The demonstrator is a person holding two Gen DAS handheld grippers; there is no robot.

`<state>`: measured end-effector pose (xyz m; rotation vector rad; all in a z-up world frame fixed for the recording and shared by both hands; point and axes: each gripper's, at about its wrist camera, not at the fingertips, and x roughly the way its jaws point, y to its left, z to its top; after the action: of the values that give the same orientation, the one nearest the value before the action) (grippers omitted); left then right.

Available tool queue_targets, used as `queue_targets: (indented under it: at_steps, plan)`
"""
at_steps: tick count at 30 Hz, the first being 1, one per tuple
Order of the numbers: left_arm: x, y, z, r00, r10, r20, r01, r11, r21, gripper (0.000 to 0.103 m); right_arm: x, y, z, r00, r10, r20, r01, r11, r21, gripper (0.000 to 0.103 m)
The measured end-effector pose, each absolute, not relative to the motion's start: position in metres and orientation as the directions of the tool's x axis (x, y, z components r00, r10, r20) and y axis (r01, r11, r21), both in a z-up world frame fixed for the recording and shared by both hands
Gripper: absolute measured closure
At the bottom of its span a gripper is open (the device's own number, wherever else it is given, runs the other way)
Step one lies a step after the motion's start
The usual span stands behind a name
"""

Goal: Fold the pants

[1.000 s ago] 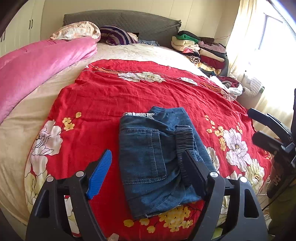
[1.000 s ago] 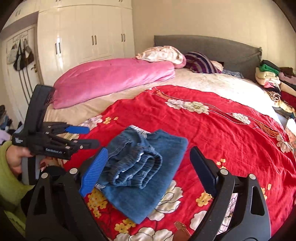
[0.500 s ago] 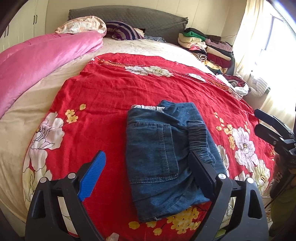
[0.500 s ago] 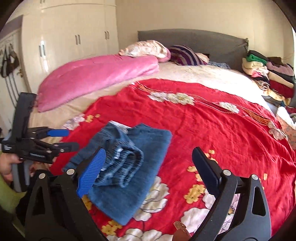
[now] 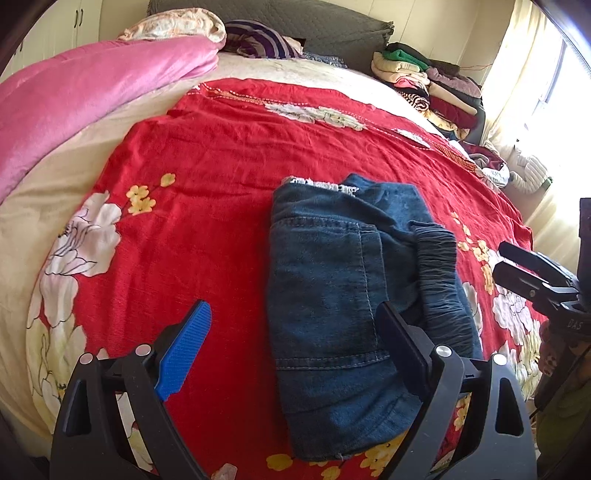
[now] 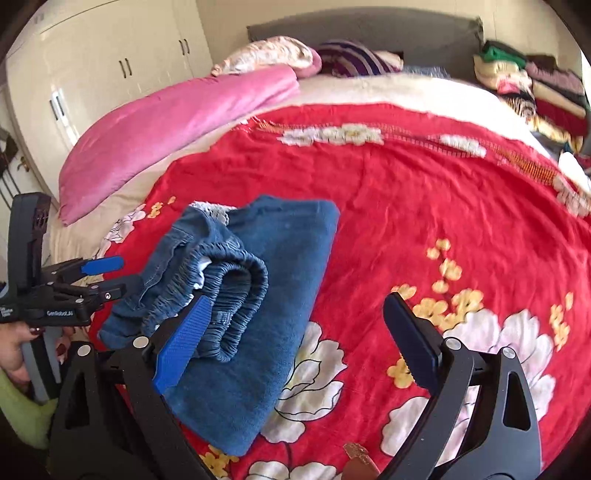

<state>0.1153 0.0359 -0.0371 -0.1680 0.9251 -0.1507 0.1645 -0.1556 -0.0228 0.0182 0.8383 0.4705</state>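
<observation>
The blue denim pants [image 5: 340,295] lie folded into a compact bundle on the red flowered bedspread [image 5: 221,155], back pocket up, elastic waistband on the right side. In the right wrist view the pants [image 6: 251,295] show the gathered waistband curled on top. My left gripper [image 5: 295,332] is open and empty, held just above the near edge of the bundle. My right gripper [image 6: 295,325] is open and empty, to the right of the bundle. Each gripper also shows in the other's view, the right one [image 5: 517,266] and the left one [image 6: 96,277].
A pink quilt [image 5: 74,92] lies along the left side of the bed. Pillows [image 5: 173,26] rest at the grey headboard. A stack of folded clothes [image 5: 424,81] sits at the far right. White wardrobes [image 6: 110,74] stand beyond the bed's left side.
Both grippers have drawn back slightly and shifted left, so the pants sit further right in the left view. The pants have not moved. Both grippers stay open.
</observation>
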Motion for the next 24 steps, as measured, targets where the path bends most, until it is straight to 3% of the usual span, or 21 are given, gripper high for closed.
queue_targets:
  at_steps: [3,11,18,22,24]
  plan:
    - [0.119,0.035,-0.041,0.583,-0.206,-0.786,0.055,0.975,-0.215,0.013,0.17,-0.154,-0.032,0.541,0.422,-0.727,-0.384,0.893,0.233,0.015]
    - [0.132,0.031,-0.055,0.554,-0.254,-0.793,0.069,0.963,-0.26,0.013,0.186,-0.144,-0.056,0.464,0.424,-0.777,-0.372,0.89,0.264,0.036]
    - [0.147,0.026,-0.062,0.53,-0.293,-0.796,0.082,0.952,-0.296,0.015,0.195,-0.136,-0.069,0.417,0.464,-0.782,-0.382,0.87,0.312,0.042]
    - [0.153,0.022,-0.065,0.522,-0.339,-0.782,0.098,0.935,-0.34,0.034,0.198,-0.134,-0.071,0.398,0.499,-0.77,-0.398,0.85,0.346,0.047]
    - [0.153,0.018,-0.066,0.523,-0.341,-0.781,0.103,0.935,-0.34,0.038,0.199,-0.132,-0.072,0.39,0.515,-0.763,-0.407,0.84,0.359,0.053]
